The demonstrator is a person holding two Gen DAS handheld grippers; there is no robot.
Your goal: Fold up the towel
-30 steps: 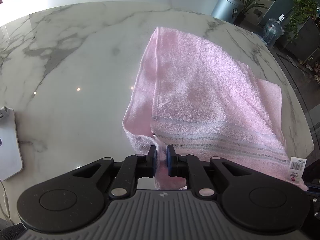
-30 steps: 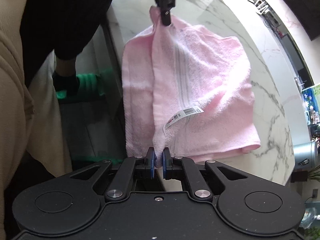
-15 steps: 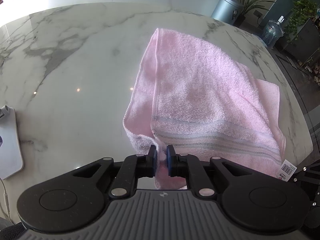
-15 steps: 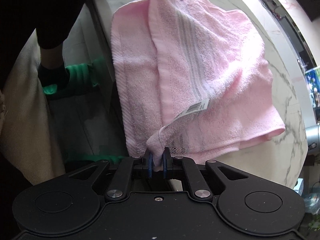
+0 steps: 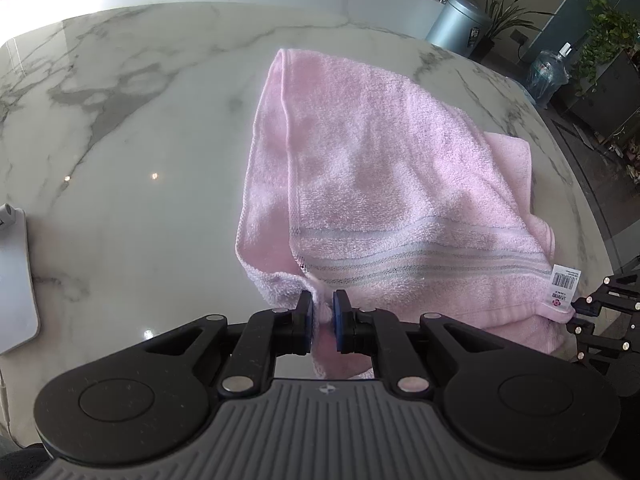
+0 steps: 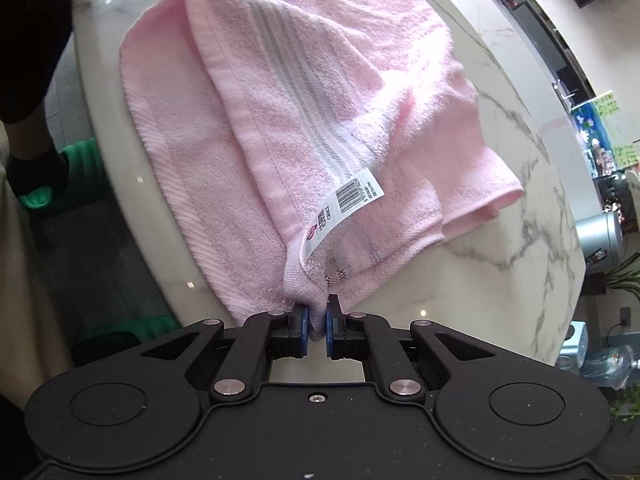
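Marble table (image 5: 140, 152); white device (image 5: 16, 280) at edge; grey bin (image 5: 460, 26); water bottle (image 5: 546, 74).

A white marble table (image 5: 132, 152) with grey veins and a curved edge carries everything here. A pink towel (image 5: 384, 184) lies on it toward the right, doubled over — the upper layer sits on the lower one, its grey-striped end at the near side. A flat white object (image 5: 14, 276) rests at the near left edge — only partly in view.
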